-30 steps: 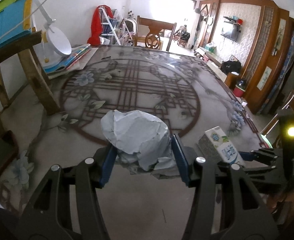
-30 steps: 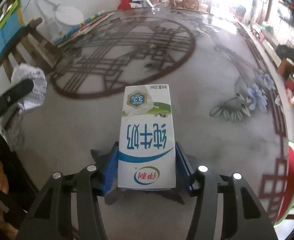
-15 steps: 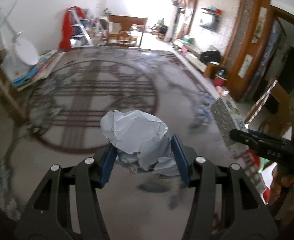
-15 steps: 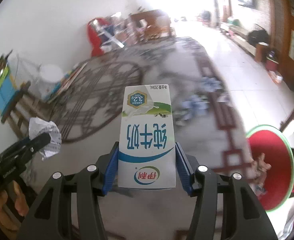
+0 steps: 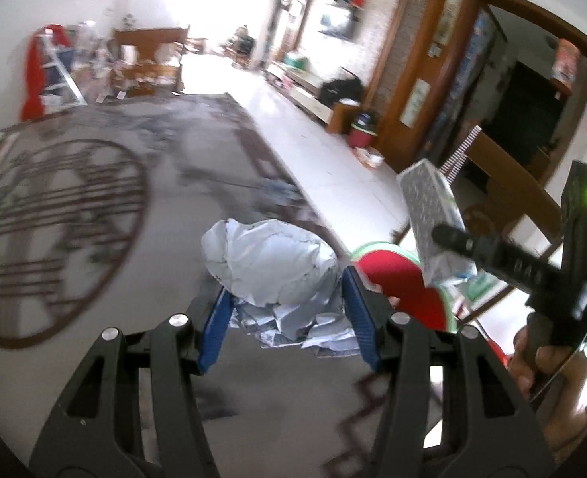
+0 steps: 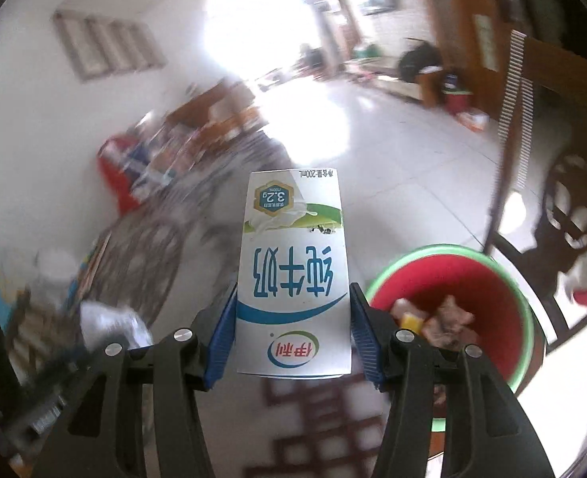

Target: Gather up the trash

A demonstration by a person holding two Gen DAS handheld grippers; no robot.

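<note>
Here, milk carton (image 6: 293, 275) in right hand-held gripper (image 6: 291, 332)

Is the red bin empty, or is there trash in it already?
Not empty. In the right wrist view, the red bin already holds some blurry brownish and yellow scraps at its bottom; what they are cannot be told.

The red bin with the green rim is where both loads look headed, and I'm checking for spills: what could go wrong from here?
1. The milk carton sticks far out of the right tongs, held only at its lower end; it might pivot or slip before reaching the red bin.
2. The crumpled paper in the left tongs has loose flaps hanging below; it could snag or drop outside.
3. In the left wrist view the two loads come close beside the bin, so they may collide.
</note>
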